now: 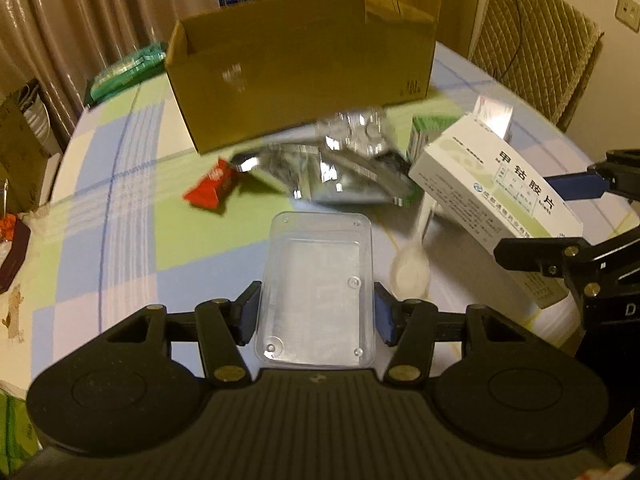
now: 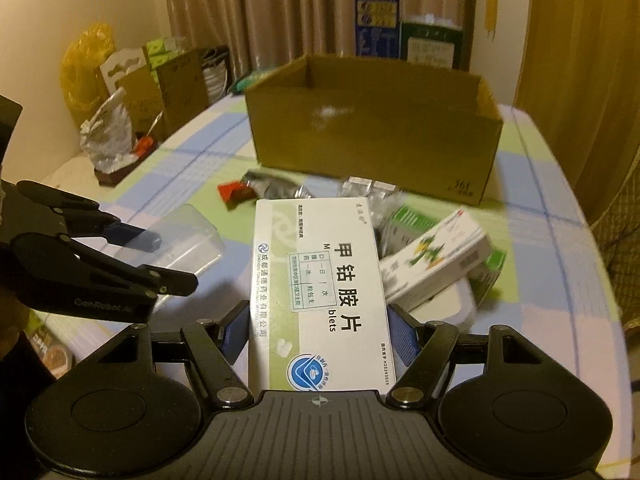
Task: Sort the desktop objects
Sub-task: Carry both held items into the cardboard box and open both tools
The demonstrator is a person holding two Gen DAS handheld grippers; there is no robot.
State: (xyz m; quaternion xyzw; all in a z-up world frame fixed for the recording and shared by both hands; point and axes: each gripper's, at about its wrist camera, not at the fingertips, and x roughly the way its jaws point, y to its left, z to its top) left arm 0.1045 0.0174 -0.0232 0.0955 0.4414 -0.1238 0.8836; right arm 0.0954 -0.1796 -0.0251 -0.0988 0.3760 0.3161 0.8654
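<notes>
My left gripper (image 1: 316, 312) is shut on a clear plastic tray (image 1: 320, 280), held above the checked tablecloth (image 1: 120, 216). My right gripper (image 2: 318, 332) is shut on a white medicine box (image 2: 316, 280) with green trim and printed characters, also lifted off the table. That box (image 1: 492, 192) shows at the right of the left wrist view, between the right gripper's fingers (image 1: 576, 186). The clear tray (image 2: 188, 240) shows at the left of the right wrist view in the left gripper's fingers (image 2: 136, 238). An open cardboard box (image 1: 300, 68) (image 2: 372, 128) stands behind the clutter.
On the table lie a red packet (image 1: 210, 192), silver foil bags (image 1: 328, 176), blister packs (image 2: 368, 192), a white spoon (image 1: 412, 264), a green-white box (image 2: 436, 260) and a green box (image 1: 428, 132). A green pack (image 1: 124, 72) lies far left. Bags (image 2: 92, 76) and a chair (image 1: 532, 48) flank the table.
</notes>
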